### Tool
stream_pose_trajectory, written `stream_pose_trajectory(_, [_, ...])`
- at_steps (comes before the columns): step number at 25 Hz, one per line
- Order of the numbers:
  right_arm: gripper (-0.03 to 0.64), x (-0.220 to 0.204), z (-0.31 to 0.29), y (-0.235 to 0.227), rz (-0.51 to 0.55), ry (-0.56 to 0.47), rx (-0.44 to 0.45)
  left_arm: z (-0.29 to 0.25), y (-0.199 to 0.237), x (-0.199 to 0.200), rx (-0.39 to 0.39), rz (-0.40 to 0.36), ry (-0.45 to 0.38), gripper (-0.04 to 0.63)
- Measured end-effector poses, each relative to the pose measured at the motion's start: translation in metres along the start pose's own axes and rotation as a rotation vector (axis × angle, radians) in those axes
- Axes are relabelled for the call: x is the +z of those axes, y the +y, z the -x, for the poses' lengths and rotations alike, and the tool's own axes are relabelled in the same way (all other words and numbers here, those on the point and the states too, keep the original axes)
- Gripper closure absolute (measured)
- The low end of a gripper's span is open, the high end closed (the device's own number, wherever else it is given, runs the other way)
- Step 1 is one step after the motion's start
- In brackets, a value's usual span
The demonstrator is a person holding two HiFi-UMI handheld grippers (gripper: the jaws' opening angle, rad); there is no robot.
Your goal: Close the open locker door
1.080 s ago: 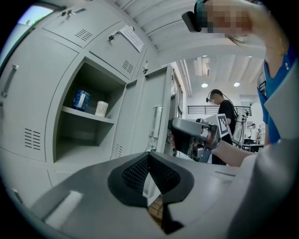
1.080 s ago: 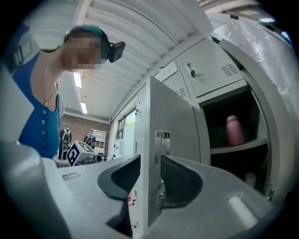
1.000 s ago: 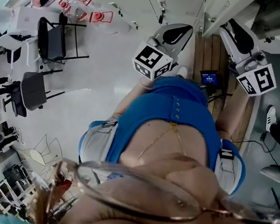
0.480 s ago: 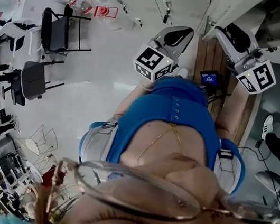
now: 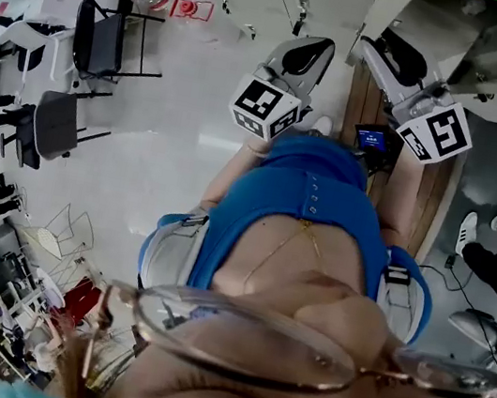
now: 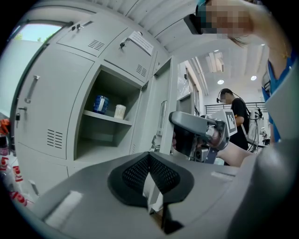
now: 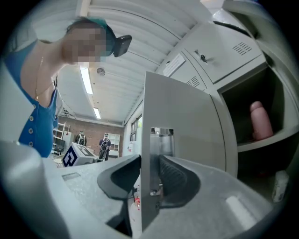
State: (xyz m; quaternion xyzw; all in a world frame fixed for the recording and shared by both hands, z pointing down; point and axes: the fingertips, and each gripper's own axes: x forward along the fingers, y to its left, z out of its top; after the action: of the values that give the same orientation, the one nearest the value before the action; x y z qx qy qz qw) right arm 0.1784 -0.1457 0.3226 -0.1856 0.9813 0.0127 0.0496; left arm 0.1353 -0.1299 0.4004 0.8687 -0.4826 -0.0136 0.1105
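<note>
From my end, the right gripper (image 7: 150, 173) has the free edge of the locker door (image 7: 187, 116) between its jaws, and they are closing on it: one dark pad lies against the door's outer face and the other against the metal latch plate (image 7: 161, 148) on the inner side, so I read it as a grip on the door. The door stands swung out from the bank of grey lockers, well off its frame. Behind it in the right gripper view is the open compartment (image 7: 243, 98) with a pink bottle (image 7: 260, 120) standing upright on the shelf. The left gripper (image 6: 150, 173) holds nothing I can make out — its meshed pads meet along a line at the top, drawn together. It points at the lockers from the side. In its view I see a second open compartment (image 6: 86, 135) with a blue can (image 6: 100, 103) and a white cup (image 6: 120, 111) side by side on the upper shelf (image 6: 105, 117), and to the right of it the right gripper at the door's edge. In the head view both grippers are raised in front of the person's blue top, the left one over the pale floor, with dark chairs (image 5: 99, 36) well off to the left.
</note>
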Motion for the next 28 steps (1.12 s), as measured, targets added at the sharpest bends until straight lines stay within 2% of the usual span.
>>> stream_pose_trajectory(8, [0.499,-0.002,-0.028,0.004,-0.002,0.015,0.008,0.012,0.025,0.007,0.09,-0.001,-0.02,0.601])
stream_pose_trajectory(13, [0.502,-0.008,-0.048,0.013,0.003,0.02,-0.006,0.023,0.047,0.008,0.116,0.001,-0.03,0.6])
stream_pose_trajectory(22, [0.505,-0.014,-0.092,0.015,0.023,0.03,-0.019,0.017,0.091,0.022,0.099,-0.003,-0.054,0.601])
stream_pose_trajectory(28, [0.503,-0.016,-0.127,0.011,0.026,0.044,-0.089,0.011,0.129,0.035,0.083,-0.012,-0.057,0.601])
